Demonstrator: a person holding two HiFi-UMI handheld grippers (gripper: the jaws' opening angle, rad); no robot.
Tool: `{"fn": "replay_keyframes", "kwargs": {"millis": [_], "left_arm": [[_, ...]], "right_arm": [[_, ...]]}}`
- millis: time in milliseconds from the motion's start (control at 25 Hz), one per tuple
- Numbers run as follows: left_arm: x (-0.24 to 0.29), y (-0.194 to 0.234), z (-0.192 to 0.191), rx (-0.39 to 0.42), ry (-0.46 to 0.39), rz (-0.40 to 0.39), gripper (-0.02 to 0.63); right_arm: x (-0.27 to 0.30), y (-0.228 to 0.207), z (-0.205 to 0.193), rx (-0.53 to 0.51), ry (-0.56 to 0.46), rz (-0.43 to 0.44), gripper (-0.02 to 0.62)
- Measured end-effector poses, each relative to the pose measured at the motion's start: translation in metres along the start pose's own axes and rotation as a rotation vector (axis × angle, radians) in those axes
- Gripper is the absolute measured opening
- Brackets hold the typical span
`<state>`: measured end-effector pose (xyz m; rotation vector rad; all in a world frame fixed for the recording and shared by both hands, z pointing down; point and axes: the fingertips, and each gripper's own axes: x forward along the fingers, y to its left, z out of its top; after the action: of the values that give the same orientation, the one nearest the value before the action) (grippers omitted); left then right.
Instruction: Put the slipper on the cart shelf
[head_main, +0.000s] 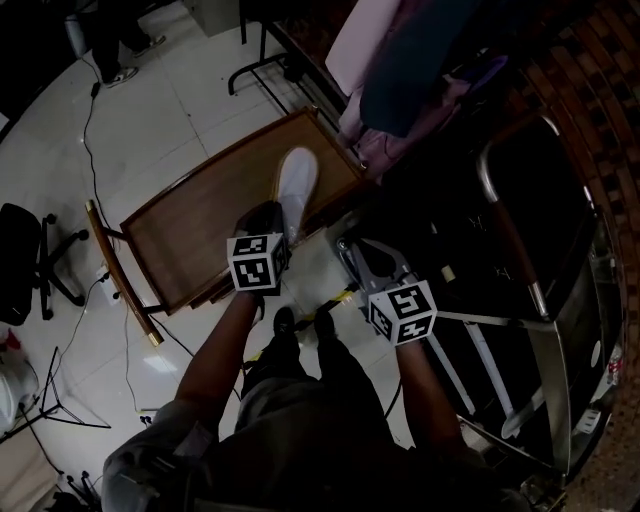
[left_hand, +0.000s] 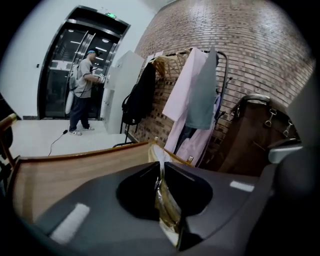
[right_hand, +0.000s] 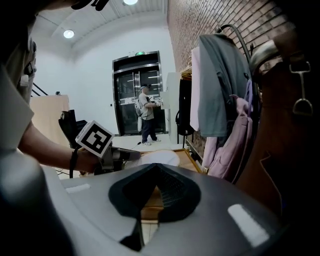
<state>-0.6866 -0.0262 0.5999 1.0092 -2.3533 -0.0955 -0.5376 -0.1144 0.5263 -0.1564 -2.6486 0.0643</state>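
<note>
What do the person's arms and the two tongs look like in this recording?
The left tongs and the right tongs both have broad grey shells, black pads and small white rectangular patches. Each carries a white cube with black square markers, left and right. The left forearm and right forearm are bare. A dark band circles the left wrist.

Hanging clothes (head_main: 400, 90) beside bare shelf (head_main: 200, 230)
</note>
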Motion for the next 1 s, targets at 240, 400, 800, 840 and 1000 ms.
{"fn": "replay_keyframes", "kwargs": {"millis": [240, 400, 800, 840, 1000], "left_arm": [[-0.028, -0.046, 0.025, 0.126, -0.050, -0.098, 0.032], [-0.057, -0.087, 0.026, 0.164, -0.062, -0.150, 0.032], [-0.161, -0.188, -0.008, 0.221, -0.114, -0.181, 0.032], [-0.175, -0.197, -0.014, 0.224, -0.120, -0.185, 0.032], [-0.226, -0.233, -0.040, 0.228, -0.139, -0.209, 0.032]], "right_arm": [[-0.037, 0.004, -0.003, 0.034, -0.049, -0.076, 0.000], [-0.076, 0.004, -0.001, 0.034, -0.113, -0.114, 0.000], [-0.218, 0.019, -0.037, 0.046, -0.229, -0.172, 0.000], [-0.233, 0.023, -0.043, 0.044, -0.235, -0.175, 0.000], [-0.287, 0.037, -0.063, 0.043, -0.253, -0.194, 0.000]]}}
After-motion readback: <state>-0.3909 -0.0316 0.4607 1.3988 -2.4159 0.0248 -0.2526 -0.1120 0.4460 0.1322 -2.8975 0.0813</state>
